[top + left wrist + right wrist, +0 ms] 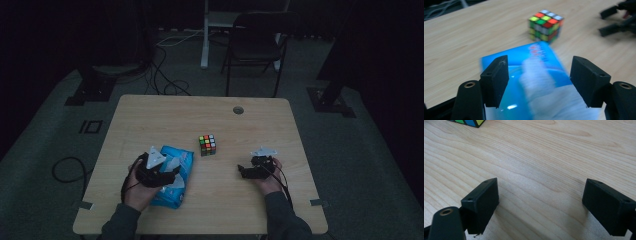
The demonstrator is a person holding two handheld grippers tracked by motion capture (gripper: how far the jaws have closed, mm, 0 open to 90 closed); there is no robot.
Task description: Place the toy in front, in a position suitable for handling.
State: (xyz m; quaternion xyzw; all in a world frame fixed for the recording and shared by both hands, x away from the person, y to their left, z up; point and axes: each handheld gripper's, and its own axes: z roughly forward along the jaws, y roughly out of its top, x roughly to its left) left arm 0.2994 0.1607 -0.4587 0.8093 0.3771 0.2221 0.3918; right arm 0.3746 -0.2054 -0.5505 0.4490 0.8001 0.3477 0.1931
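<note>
Dim floor, trailing cables and a dark folding chair frame the pale wooden table, which runs across the middle of the high view. Low and left of centre in that view, the left gripper hangs over a blue tissue pack; in the left gripper view its two black jaws stand wide apart at the lower left and lower right, with the pack between and beneath them and nothing pressed by the pads. A white tissue sticks up out of the pack's top, blurred, in the lower middle of the left gripper view; whether the jaws touch it cannot be told. The pack is glossy bright blue with red print near its far edge, and it lies flat on the wood. Just past it, toward the centre of the high view, a colour cube sits alone on the table, its top showing white, red, green and yellow squares. At the lower right of the high view, the right gripper rests low on the table, its jaws spread wide over bare wood grain and holding nothing; a corner of the cube shows at the upper left of the right gripper view.
</note>
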